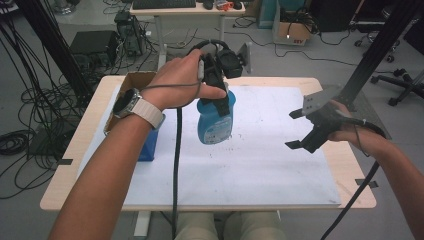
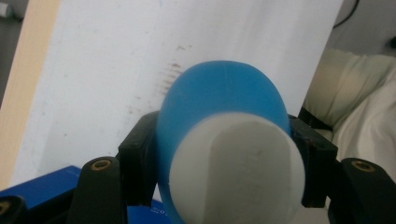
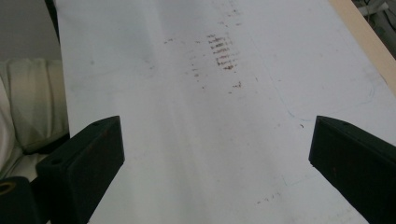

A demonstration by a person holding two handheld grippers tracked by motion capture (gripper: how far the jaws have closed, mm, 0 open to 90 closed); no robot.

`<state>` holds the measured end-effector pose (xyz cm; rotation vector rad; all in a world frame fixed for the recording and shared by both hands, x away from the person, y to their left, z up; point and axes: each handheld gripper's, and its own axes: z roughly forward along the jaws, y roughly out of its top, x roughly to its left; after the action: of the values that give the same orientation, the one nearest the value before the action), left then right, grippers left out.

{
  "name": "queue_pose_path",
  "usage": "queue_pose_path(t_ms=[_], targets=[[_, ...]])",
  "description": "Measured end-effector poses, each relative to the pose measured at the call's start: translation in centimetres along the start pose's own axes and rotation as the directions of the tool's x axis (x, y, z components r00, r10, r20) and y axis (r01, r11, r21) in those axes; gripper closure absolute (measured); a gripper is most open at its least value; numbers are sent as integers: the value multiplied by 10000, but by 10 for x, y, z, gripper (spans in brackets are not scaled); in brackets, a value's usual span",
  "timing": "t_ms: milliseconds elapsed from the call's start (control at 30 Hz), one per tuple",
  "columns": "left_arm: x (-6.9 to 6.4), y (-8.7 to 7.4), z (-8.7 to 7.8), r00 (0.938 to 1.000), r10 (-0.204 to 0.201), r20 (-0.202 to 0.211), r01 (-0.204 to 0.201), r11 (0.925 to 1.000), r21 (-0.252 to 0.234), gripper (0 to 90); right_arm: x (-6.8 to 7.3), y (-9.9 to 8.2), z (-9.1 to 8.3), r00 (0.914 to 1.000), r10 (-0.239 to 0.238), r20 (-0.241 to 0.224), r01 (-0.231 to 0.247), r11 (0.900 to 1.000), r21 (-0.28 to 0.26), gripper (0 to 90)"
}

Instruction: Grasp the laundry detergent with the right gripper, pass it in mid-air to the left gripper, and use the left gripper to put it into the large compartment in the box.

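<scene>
One blue bottle (image 1: 215, 122) with a white cap hangs above the white sheet (image 1: 260, 160), lifted clear of it and held by its upper part in the left gripper (image 1: 216, 92). In the left gripper view the black fingers (image 2: 135, 158) are clamped on the bottle's neck from both sides, just below the cap (image 2: 236, 170), which faces the camera and hides most of the bottle's body. From the high view the person's left hand (image 1: 182, 82) and the gripper's housing cover the cap and the neck, so only the lower body with its pale label can be seen; the print on the label is too small to read.

Just left of the bottle, a blue box (image 1: 148, 145) lies on the sheet, mostly hidden under the left forearm; a cardboard box (image 1: 132, 85) stands beyond it, also partly covered by the wrist and its watch.

Well to the right of the bottle, the right gripper (image 1: 295, 130) hovers over the sheet's right edge with its fingers (image 3: 79, 163) spread wide apart and nothing between them. Beneath it the sheet shows faint brown smudges (image 3: 224, 51).

Under the sheet, the wooden worktop (image 1: 70, 150) shows as a border; its near edge is cut off by the person's lap.
</scene>
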<state>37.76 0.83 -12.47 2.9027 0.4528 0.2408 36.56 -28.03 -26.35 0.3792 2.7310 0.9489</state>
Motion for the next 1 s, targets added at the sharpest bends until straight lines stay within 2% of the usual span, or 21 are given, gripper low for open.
queue_pose_path(t_ms=[133, 167, 200, 233, 300, 367, 467, 500, 533, 567, 600, 633, 667, 700, 733, 800, 833, 900, 933, 967, 1000], targets=[[5, 0, -6, 9993, -383, -4, 383, 9993, -2, 376, -6, 1, -1, 10000, 11, 83, -12, 9999, 124, 36], [7, 0, -9, 9976, -689, -25, 689, 9976, 72, 376, -7, 2, -1, 9999, -22, 120, 18, 9996, 274, 36], [7, 0, -9, 9976, -689, -25, 689, 9976, 72, 375, -7, 2, -1, 9999, -22, 120, 18, 9996, 274, 36], [9, 1, -12, 9954, -953, -114, 955, 9953, 169, 376, -8, 1, -2, 9998, 4, 192, -10, 9995, 308, 37], [10, 1, -13, 9942, -1070, -96, 1072, 9941, 177, 376, -8, 0, -2, 9998, 22, 206, -29, 9995, 317, 38], [12, 3, -17, 9909, -1340, -155, 1345, 9904, 330, 376, -11, -2, -1, 9994, -269, 213, 262, 9991, 331, 39], [15, 3, -23, 9821, -1872, -229, 1880, 9814, 380, 376, -12, -4, 1, 9990, -397, 192, 387, 9980, 494, 42], [17, 4, -26, 9752, -2193, -305, 2206, 9742, 473, 376, -13, -5, 2, 9987, -440, 241, 426, 9976, 549, 43], [17, 4, -26, 9752, -2193, -305, 2206, 9742, 473, 376, -13, -5, 2, 9987, -440, 241, 426, 9976, 549, 43], [19, 5, -31, 9668, -2525, -383, 2545, 9651, 612, 376, -13, -5, 2, 9985, -472, 264, 456, 9972, 590, 46], [19, 5, -31, 9668, -2525, -383, 2545, 9651, 612, 376, -13, -5, 2, 9985, -472, 264, 456, 9972, 590, 46], [21, 5, -33, 9639, -2633, -390, 2654, 9621, 625, 376, -13, -4, 1, 9985, -467, 271, 450, 9972, 606, 50], [23, 4, -35, 9503, -3084, -433, 3103, 9493, 498, 376, -13, -4, 1, 9985, -475, 270, 457, 9969, 636, 50], [24, 4, -37, 9448, -3244, -457, 3264, 9440, 482, 376, -14, -4, 1, 9983, -504, 282, 484, 9966, 667, 50], [25, 4, -39, 9355, -3495, -510, 3519, 9348, 482, 376, -14, -4, 0, 9983, -514, 281, 494, 9966, 662, 50], [30, 1, -45, 9125, -4038, -655, 4068, 9126, 404, 376, -16, -4, -2, 9982, -507, 330, 482, 9963, 712, 50], [30, 1, -45, 9125, -4038, -655, 4068, 9126, 404, 376, -16, -4, -2, 9982, -507, 330, 482, 9963, 712, 50], [34, -1, -49, 8992, -4311, -753, 4346, 8998, 388, 376, -17, -3, -3, 9982, -492, 334, 468, 9965, 700, 50], [35, -2, -50, 8967, -4358, -777, 4396, 8972, 411, 376, -18, -4, -3, 9983, -487, 335, 463, 9966, 681, 50], [37, -4, -52, 8871, -4545, -809, 4578, 8886, 275, 376, -19, -4, -3, 9983, -485, 334, 462, 9967, 670, 51], [38, -5, -53, 8818, -4631, -893, 4670, 8838, 286, 376, -20, -4, -3, 9981, -508, 347, 484, 9967, 658, 51]])
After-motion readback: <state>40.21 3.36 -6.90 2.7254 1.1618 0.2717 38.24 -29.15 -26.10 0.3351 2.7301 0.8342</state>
